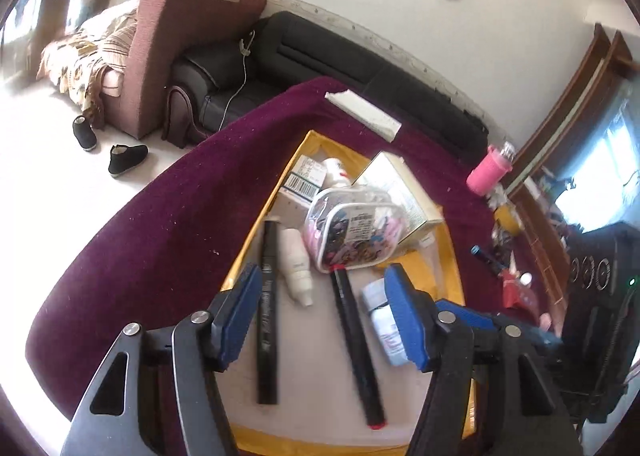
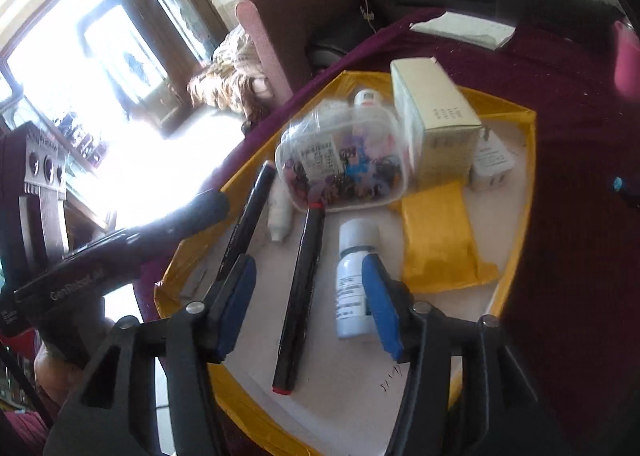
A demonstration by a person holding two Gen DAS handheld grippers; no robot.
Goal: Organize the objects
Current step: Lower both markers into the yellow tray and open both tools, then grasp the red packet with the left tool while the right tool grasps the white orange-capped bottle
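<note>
A yellow-rimmed tray (image 1: 308, 139) (image 2: 528, 175) lies on a purple cloth. In it are a plain black marker (image 1: 267, 308) (image 2: 248, 223), a red-ended black marker (image 1: 356, 348) (image 2: 300, 296), a small white bottle (image 1: 296, 264) (image 2: 278, 211), a labelled white bottle (image 1: 384, 324) (image 2: 352, 280), a clear pouch (image 1: 352, 232) (image 2: 340, 163) of colourful bits and a beige box (image 1: 404, 191) (image 2: 436, 123). My left gripper (image 1: 320, 284) hangs open over both markers. My right gripper (image 2: 309, 268) is open astride the red-ended marker, pads clear of it.
A white charger (image 2: 492, 167) and a yellow envelope (image 2: 440, 232) lie in the tray's right part. A white pad (image 1: 364, 113) and a pink bottle (image 1: 490, 171) sit on the cloth beyond. Sofas and shoes stand on the floor behind.
</note>
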